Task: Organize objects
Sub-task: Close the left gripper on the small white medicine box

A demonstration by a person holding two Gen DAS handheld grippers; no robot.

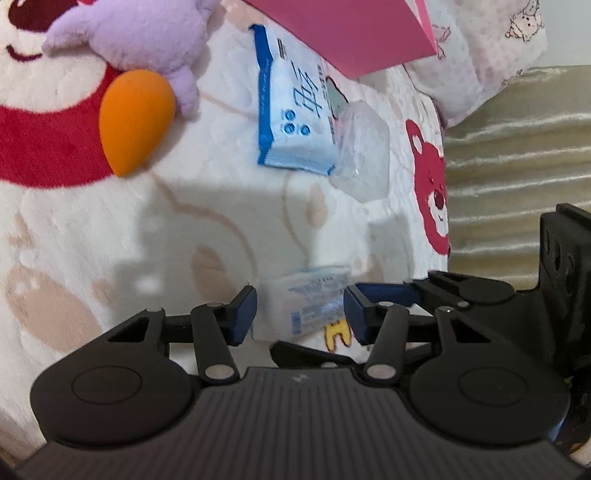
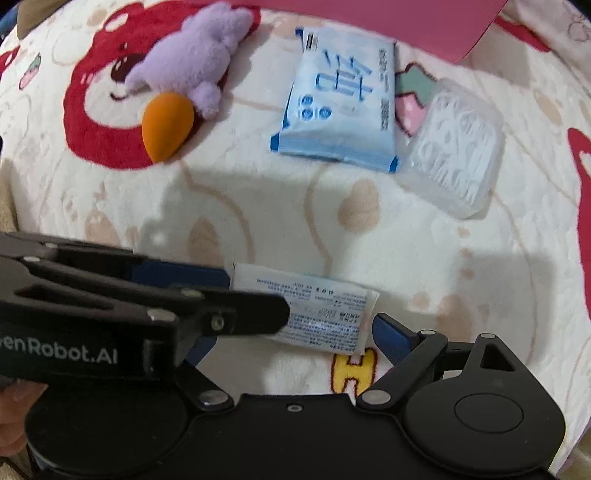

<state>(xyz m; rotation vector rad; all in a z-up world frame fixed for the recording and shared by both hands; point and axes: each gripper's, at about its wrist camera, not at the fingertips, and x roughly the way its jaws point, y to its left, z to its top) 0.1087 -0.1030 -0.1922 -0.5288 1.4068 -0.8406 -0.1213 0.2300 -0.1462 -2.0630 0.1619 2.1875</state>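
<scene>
A small white tissue packet (image 1: 310, 301) (image 2: 314, 314) lies on the cartoon-bear blanket, between the open blue-padded jaws of both grippers. My left gripper (image 1: 300, 314) is open around it; in the right wrist view it comes in from the left (image 2: 207, 295) over the packet's left end. My right gripper (image 2: 295, 332) is open, its right pad beside the packet's right end and its left finger hidden behind the left gripper. Farther off lie a blue-and-white tissue pack (image 1: 295, 110) (image 2: 343, 107), a clear plastic case (image 1: 364, 151) (image 2: 458, 151), an orange sponge egg (image 1: 135, 120) (image 2: 166, 125) and a purple plush toy (image 1: 144, 40) (image 2: 195, 59).
A pink box (image 1: 351, 33) (image 2: 406, 18) stands at the back, overhanging the blue pack. A pillow (image 1: 480, 48) lies at the back right. The blanket's right edge (image 1: 447, 184) drops to a beige ribbed surface (image 1: 517, 147).
</scene>
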